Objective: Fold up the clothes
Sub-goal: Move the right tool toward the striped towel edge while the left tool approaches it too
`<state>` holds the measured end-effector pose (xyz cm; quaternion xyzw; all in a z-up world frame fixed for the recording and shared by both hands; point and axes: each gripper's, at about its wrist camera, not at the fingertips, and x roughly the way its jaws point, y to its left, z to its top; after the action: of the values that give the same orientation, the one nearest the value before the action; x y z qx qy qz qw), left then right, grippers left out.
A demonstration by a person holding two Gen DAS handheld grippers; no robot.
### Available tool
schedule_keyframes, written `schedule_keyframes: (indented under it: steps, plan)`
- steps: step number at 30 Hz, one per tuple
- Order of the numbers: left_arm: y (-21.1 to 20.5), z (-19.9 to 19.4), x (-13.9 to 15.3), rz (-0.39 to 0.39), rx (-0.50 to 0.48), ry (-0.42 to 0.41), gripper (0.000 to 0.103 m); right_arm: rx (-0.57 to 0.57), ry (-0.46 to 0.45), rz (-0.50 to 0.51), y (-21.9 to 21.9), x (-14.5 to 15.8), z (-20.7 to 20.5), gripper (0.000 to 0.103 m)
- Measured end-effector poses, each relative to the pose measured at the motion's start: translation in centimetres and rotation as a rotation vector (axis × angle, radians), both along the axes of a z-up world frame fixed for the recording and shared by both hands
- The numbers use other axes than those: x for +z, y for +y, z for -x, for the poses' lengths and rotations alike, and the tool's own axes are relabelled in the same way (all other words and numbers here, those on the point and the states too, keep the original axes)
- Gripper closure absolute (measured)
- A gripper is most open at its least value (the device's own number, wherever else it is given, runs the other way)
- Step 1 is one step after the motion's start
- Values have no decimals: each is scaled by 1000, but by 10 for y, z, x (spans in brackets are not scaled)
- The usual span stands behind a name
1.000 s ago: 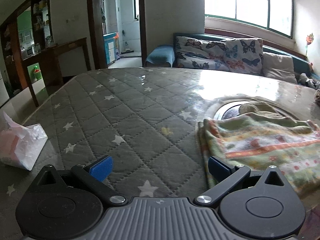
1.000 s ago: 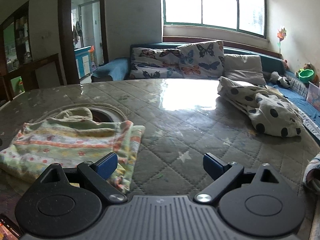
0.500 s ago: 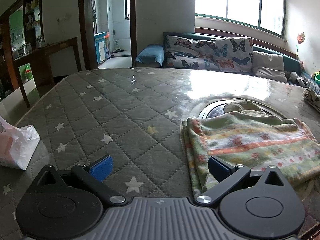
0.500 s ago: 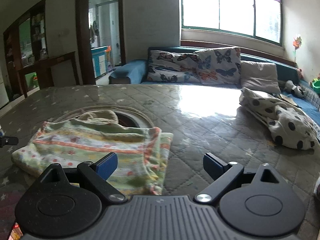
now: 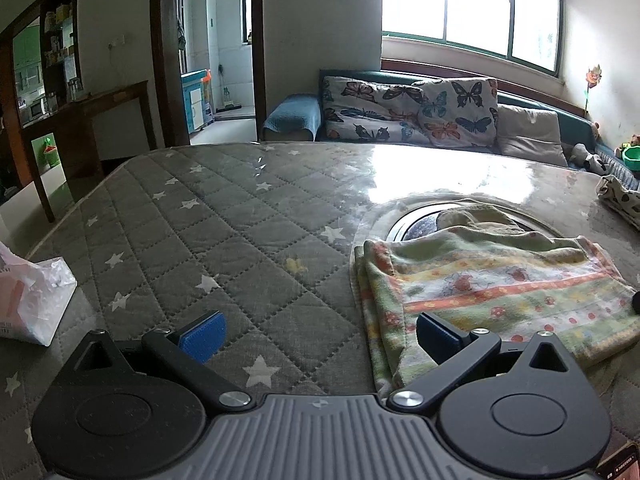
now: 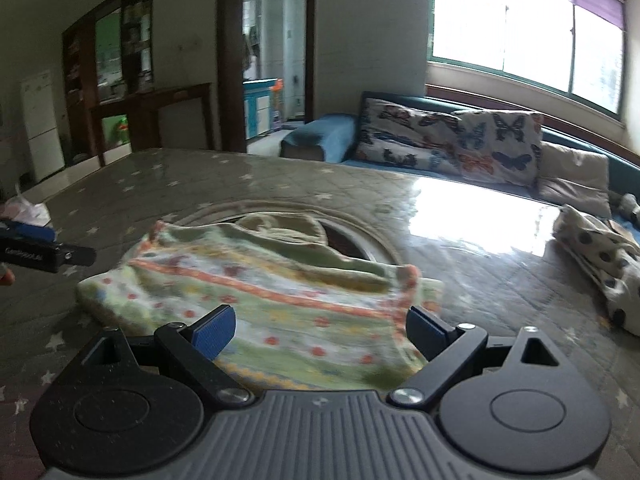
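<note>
A folded green garment with orange stripes and red dots [image 5: 492, 284] lies flat on the grey quilted star-pattern table [image 5: 224, 236]. My left gripper [image 5: 318, 334] is open and empty, just left of the garment's near left corner, with its right finger over the cloth edge. In the right wrist view the same garment [image 6: 280, 300] lies directly ahead. My right gripper [image 6: 320, 328] is open and empty, low over the garment's near edge. The left gripper's tip shows at the far left of the right wrist view [image 6: 36, 248].
A white plastic bag [image 5: 28, 300] lies at the table's left edge. A polka-dot garment [image 6: 600, 256] is heaped at the table's right side. A round recess [image 5: 424, 224] in the table is partly under the folded garment. A sofa with butterfly cushions [image 5: 412, 116] stands behind.
My right gripper has swung left, so the folded garment now sits centred between its fingers. My left gripper has shifted slightly left and back. Both stay open.
</note>
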<state>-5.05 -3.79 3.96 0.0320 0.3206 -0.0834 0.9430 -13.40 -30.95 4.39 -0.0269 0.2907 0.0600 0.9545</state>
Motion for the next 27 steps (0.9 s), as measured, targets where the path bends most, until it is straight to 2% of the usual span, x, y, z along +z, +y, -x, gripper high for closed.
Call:
schedule_keyframes:
  steps: [15,27]
  plan:
    - [3,-4,4,10,6,18,0,166,24,18,53,-1,-8,10]
    - [0,-18,0,-9,25,67,0,236,66,16,77,-11,-18,13]
